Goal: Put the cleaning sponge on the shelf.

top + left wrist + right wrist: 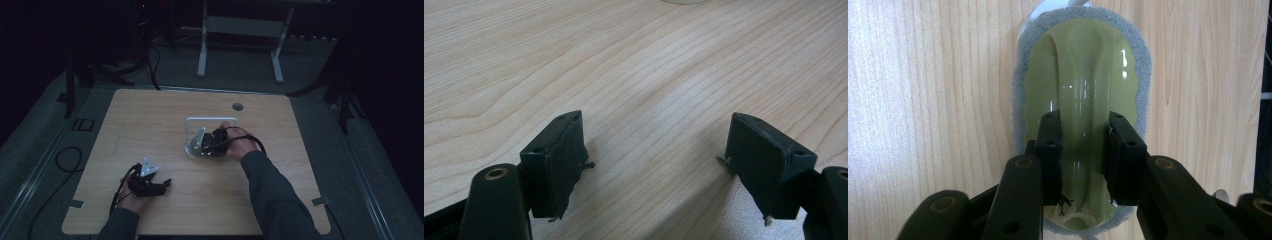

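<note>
high view: the right hand-held gripper [210,142] reaches the green scrubber [200,141] by the white rack [210,121] mid-bench [150,115]; the left hand-held gripper [162,184] rests near-left, spare. left gripper view: jaws released, nothing between. right gripper view: jaws clenched on the scrubber's raised handle [1083,125], likely to lift it.

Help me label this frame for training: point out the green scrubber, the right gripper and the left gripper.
green scrubber [1083,65]: right gripper view, glossy green handle top.
right gripper [1084,160]: right gripper view, midway between its fingertips, clamped on the handle ridge.
left gripper [656,160]: left gripper view, midway between its open fingertips.
</note>
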The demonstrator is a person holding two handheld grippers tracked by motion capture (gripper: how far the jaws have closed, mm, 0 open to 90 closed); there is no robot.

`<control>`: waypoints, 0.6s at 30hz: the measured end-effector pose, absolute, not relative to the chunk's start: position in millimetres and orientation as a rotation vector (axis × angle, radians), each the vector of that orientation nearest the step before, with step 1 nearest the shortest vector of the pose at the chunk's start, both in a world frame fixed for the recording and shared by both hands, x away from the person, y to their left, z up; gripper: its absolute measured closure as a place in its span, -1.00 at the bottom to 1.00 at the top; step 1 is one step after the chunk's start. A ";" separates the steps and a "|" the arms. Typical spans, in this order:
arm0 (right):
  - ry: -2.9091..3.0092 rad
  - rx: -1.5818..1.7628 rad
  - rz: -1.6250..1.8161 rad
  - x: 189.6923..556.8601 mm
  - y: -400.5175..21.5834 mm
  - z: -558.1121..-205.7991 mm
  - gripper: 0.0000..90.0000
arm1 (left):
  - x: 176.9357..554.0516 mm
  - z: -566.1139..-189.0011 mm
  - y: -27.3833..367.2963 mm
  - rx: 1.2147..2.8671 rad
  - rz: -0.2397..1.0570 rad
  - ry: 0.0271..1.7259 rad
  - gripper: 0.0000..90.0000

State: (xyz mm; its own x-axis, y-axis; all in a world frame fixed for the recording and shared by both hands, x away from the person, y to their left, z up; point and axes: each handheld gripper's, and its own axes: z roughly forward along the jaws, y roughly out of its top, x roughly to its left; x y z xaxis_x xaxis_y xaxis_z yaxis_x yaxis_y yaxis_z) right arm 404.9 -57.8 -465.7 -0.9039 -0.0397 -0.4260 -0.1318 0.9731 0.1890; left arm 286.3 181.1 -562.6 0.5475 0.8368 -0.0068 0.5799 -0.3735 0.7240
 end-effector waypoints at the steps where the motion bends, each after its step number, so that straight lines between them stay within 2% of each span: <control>1: 2.690 -0.123 0.297 404.9 -57.8 -465.7 0.59 | 286.3 -562.6 181.1 2.095 0.479 1.137 -0.46; 18: 2.638 -0.135 0.251 406.8 -50.1 -469.3 0.58 | 286.3 -562.6 181.2 2.096 0.479 1.136 -0.46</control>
